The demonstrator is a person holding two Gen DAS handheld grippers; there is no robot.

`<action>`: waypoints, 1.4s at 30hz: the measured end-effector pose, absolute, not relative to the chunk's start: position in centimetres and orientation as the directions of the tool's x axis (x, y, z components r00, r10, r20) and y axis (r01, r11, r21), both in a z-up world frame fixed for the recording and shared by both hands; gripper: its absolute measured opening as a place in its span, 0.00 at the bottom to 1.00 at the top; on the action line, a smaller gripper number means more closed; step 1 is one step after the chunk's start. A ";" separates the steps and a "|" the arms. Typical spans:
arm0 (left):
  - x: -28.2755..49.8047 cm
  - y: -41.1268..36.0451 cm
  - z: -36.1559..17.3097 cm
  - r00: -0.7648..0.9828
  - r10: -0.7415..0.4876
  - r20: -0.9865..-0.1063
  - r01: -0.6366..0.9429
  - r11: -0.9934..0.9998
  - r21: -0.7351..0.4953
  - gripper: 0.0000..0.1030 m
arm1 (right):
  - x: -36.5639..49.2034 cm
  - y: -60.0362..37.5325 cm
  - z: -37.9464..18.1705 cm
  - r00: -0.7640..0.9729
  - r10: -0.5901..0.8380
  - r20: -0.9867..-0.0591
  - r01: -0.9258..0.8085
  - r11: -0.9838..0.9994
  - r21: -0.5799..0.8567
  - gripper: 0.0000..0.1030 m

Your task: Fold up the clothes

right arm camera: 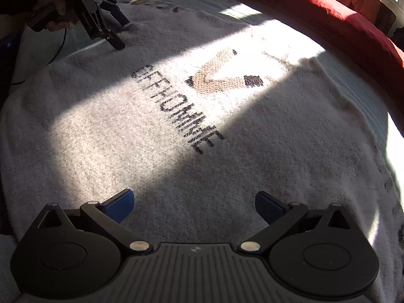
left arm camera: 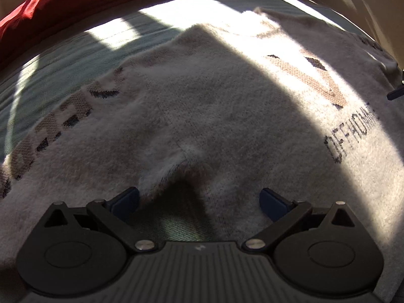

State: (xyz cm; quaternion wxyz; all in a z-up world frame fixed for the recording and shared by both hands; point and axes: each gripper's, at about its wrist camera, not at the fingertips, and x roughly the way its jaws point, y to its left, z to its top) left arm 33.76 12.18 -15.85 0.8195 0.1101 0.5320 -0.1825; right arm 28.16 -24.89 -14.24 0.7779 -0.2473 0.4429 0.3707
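We lose sweater (right arm camera: 176,151) hem under right hand-held gripper (right arm camera: 194,205) body. Sleeve end cut off by left-view edge. Bright sun patch washes out knit near collar. Red blanket (right arm camera: 341,12) runs past frame.

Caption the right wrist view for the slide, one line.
Open right gripper over a fuzzy white sweater spread on a bed, left gripper at its far edge.

A fuzzy pale grey knit sweater (right arm camera: 156,136) lies spread flat, front up, across the pale green bedsheet (left arm camera: 63,60). Black letters reading OFFHOMME (right arm camera: 176,108) run along its chest beside a tan V-shaped mark (right arm camera: 214,78) with dark ends. A tan and black band (left arm camera: 58,121) crosses one sleeve.
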 end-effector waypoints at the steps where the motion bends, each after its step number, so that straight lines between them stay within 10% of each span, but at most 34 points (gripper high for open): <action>1: 33.6 12.4 -15.4 0.371 -0.179 -0.911 0.404 0.915 -0.015 0.98 | 28.8 -24.7 -13.8 0.352 0.364 -0.862 -0.786 0.616 -0.060 1.00; 23: 35.6 26.6 -14.2 0.496 -0.024 -0.868 -0.236 0.958 -0.161 0.98 | 36.5 -14.2 -15.6 0.339 0.418 -0.843 -0.711 0.700 0.061 1.00; 42: 35.4 31.9 -15.6 0.484 0.100 -0.870 -0.355 0.931 -0.090 0.98 | 36.1 -11.9 -16.9 0.354 0.300 -0.886 -0.679 0.734 -0.023 1.00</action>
